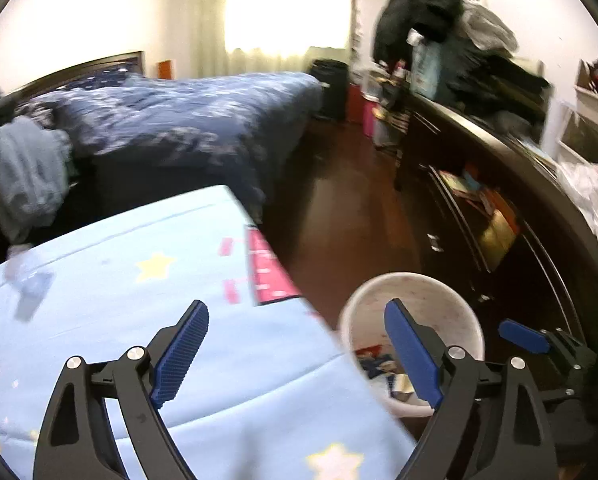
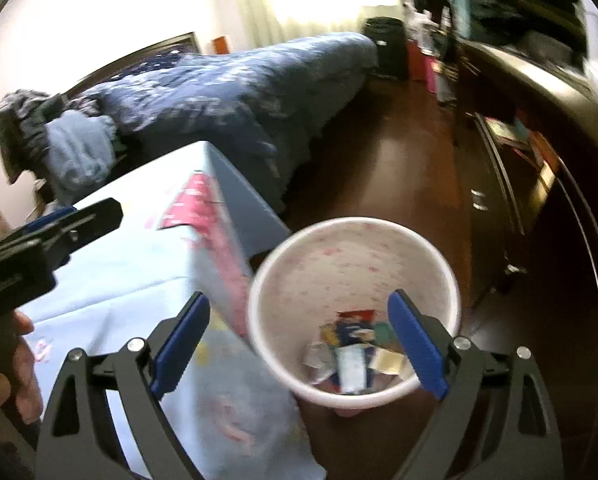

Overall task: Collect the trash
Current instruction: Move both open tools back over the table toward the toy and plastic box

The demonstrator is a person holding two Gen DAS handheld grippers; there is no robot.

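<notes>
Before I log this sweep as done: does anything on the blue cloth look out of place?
Yes: small grey scraps lie at the far left of the blue cloth, not in the white bin; too blurred to identify.

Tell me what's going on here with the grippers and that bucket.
A person holds a gripper in each hand, clearing trash in a bedroom. Both the left gripper and the right gripper are open with nothing between the fingers. A white bin stands on the floor beside a table with a light blue star-print cover and already has wrappers in it. Small items remain on the cover's far side.
</notes>
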